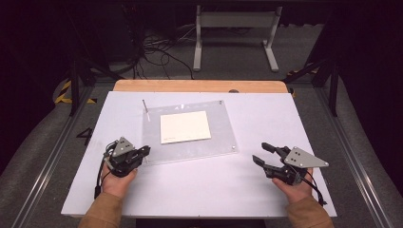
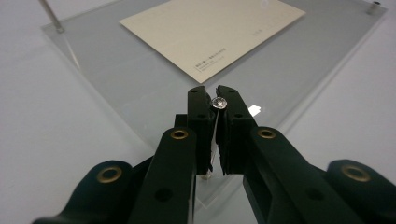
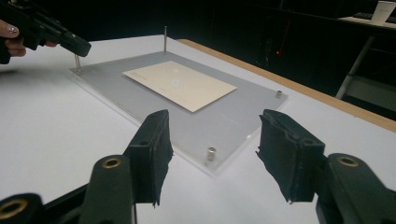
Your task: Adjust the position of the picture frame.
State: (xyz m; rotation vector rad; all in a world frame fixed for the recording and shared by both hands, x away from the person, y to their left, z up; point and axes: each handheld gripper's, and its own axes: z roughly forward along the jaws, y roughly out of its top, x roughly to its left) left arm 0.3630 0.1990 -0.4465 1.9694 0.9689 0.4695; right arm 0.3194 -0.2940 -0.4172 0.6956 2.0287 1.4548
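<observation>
The left gripper [image 2: 213,103] had its jaws brought together on a thin metal pin [image 2: 217,103], the round silver head showing between the black tips and the shaft running down between the pads. In the right gripper view that pin [image 3: 77,63] stood upright at the near-left corner of the clear acrylic plate [image 3: 154,109], with the left gripper's tips closed over its top. The plate lay flat on the white table [image 1: 199,183], a cream card [image 1: 185,126] under or within it, a second tall pin [image 1: 145,108] leaning at the far-left corner, and short studs seated at the right-hand corners, one of them [image 3: 211,154] just ahead of the right gripper [image 3: 212,154]. That gripper rested on the table to the right, its jaws standing well apart with nothing between them. The step in hand looked to be working the corner pin in its hole, in or out I could not tell. To do it well the left hand needed to keep the pin upright and move it straight along its own line, since a sideways pull would likely bind it or drag the plate and shift the card. The grip sat high on a slim, smooth shaft, so a slip seemed possible; a steady squeeze would have served. The idle right gripper could have pressed on the plate's bare edge to steady it.
</observation>
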